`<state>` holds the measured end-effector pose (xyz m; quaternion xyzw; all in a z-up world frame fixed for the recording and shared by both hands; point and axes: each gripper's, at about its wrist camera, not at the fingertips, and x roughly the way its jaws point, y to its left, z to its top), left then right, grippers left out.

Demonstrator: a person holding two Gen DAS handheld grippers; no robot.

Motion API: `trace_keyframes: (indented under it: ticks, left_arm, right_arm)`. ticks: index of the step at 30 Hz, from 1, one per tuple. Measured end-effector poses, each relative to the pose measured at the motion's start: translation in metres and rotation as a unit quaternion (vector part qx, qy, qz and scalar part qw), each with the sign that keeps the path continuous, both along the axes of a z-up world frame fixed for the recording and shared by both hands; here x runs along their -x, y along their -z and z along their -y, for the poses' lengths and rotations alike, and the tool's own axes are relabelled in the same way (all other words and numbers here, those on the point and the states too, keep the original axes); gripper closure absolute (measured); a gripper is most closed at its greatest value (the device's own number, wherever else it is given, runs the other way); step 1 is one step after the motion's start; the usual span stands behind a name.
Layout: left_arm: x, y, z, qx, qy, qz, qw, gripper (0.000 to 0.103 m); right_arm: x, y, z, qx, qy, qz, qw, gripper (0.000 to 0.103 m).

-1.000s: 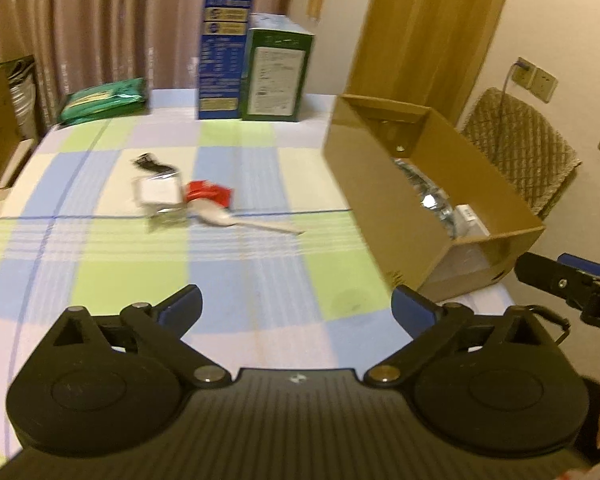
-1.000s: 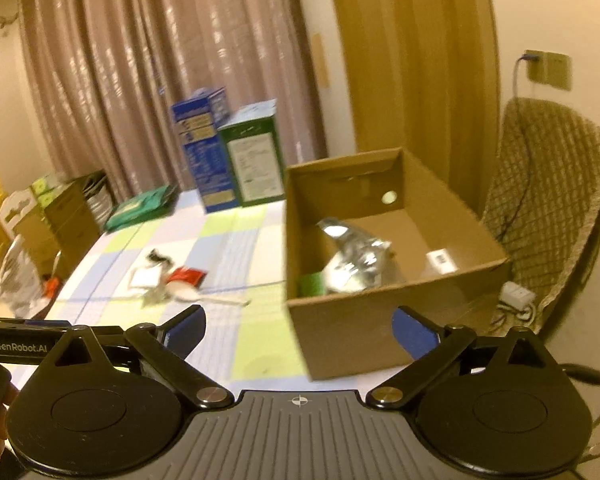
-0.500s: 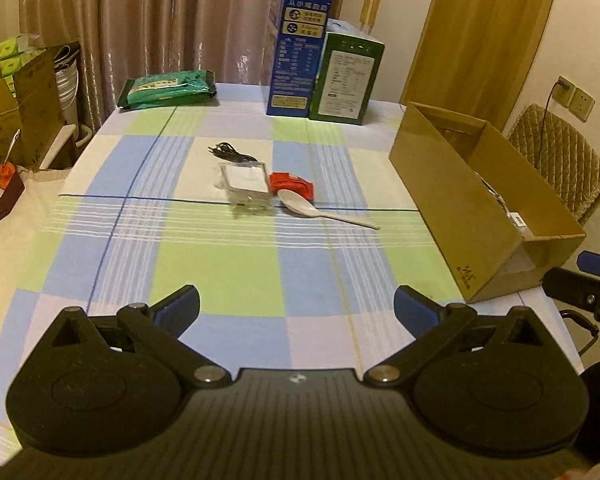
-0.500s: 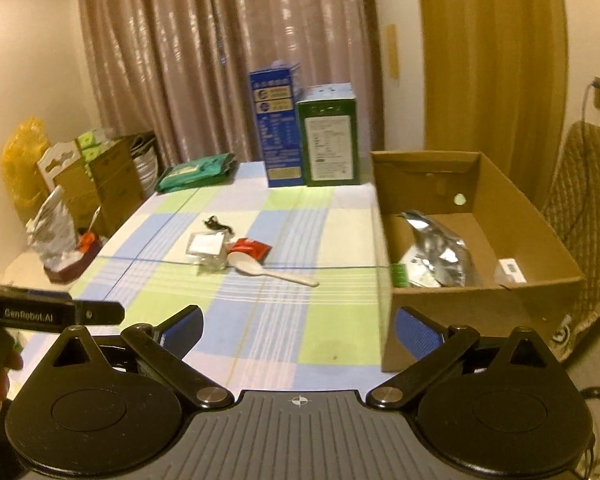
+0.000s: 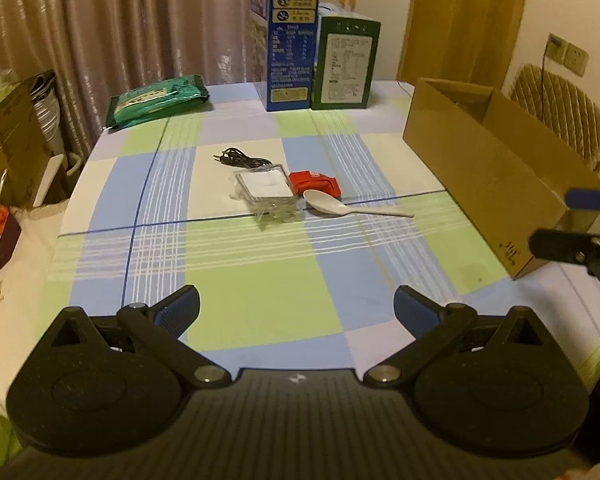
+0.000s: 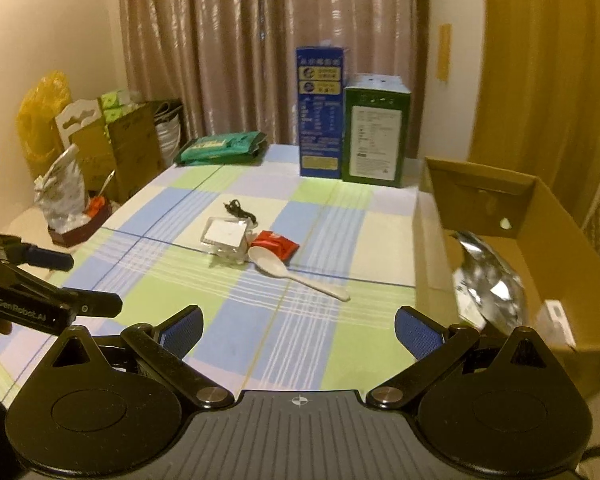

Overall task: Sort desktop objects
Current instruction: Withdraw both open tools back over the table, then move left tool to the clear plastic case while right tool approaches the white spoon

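On the checked tablecloth lie a clear plastic case, a red packet, a white spoon and a black cable, clustered mid-table. An open cardboard box stands at the right edge and holds a silver foil bag. My left gripper is open and empty above the near table edge. My right gripper is open and empty too, near the box.
A blue carton and a green carton stand at the far edge, with a green packet to their left. Boxes and bags crowd the floor on the left. A chair stands behind the cardboard box.
Both grippers have swung left, away from the cardboard box, so the cluster of small items now sits near the centre of each view. Both stay open and empty.
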<state>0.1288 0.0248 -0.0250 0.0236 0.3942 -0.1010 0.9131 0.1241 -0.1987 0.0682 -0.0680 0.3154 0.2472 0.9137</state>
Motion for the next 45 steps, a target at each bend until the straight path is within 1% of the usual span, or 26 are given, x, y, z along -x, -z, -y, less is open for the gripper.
trace_keyframes:
  ticks: [5, 8, 11, 13, 15, 17, 20, 28, 35, 39, 41, 43, 45]
  left_arm:
    - [-0.026, 0.01, -0.01, -0.008, 0.048, -0.009, 0.9988, 0.002]
    - [-0.045, 0.02, -0.012, -0.032, 0.075, -0.012, 0.9966, 0.002]
    - [-0.067, 0.032, -0.013, -0.051, 0.101, -0.012, 0.9935, 0.002]
    - [-0.081, 0.04, -0.013, -0.062, 0.12, -0.009, 0.9908, 0.003]
    - [-0.094, 0.046, -0.012, -0.077, 0.144, -0.002, 0.9866, 0.007]
    - [-0.106, 0.05, -0.009, -0.092, 0.168, 0.013, 0.9814, 0.007]
    - [-0.127, 0.056, -0.009, -0.085, 0.193, 0.019, 0.9773, 0.007]
    - [-0.176, 0.077, -0.01, -0.112, 0.254, 0.026, 0.9605, 0.007]
    - [-0.203, 0.096, -0.003, -0.131, 0.295, 0.031, 0.9459, 0.007]
    - [-0.215, 0.104, 0.002, -0.129, 0.316, 0.019, 0.9396, 0.007]
    - [-0.22, 0.107, 0.003, -0.127, 0.322, 0.013, 0.9381, 0.007]
    - [-0.224, 0.11, 0.003, -0.119, 0.325, 0.005, 0.9382, 0.01]
    - [-0.225, 0.112, 0.002, -0.114, 0.326, 0.001, 0.9385, 0.013]
  right_arm:
    - [-0.031, 0.017, -0.02, 0.027, -0.037, -0.004, 0.999, 0.004]
    - [-0.053, 0.026, -0.032, 0.042, -0.061, -0.006, 0.997, 0.004]
    - [-0.073, 0.035, -0.045, 0.05, -0.092, -0.011, 0.994, 0.011]
    - [-0.084, 0.041, -0.053, 0.06, -0.112, -0.012, 0.992, 0.017]
    - [-0.095, 0.049, -0.064, 0.071, -0.128, -0.011, 0.989, 0.023]
    - [-0.106, 0.058, -0.072, 0.08, -0.143, -0.014, 0.986, 0.026]
    - [-0.125, 0.07, -0.082, 0.095, -0.157, -0.019, 0.983, 0.029]
    - [-0.166, 0.096, -0.095, 0.129, -0.185, -0.043, 0.973, 0.032]
    - [-0.189, 0.117, -0.105, 0.146, -0.212, -0.065, 0.964, 0.033]
    - [-0.198, 0.124, -0.112, 0.154, -0.23, -0.07, 0.958, 0.036]
    - [-0.205, 0.125, -0.112, 0.146, -0.232, -0.074, 0.959, 0.037]
    - [-0.212, 0.126, -0.112, 0.133, -0.226, -0.084, 0.961, 0.04]
    - [-0.216, 0.125, -0.111, 0.122, -0.224, -0.084, 0.963, 0.041]
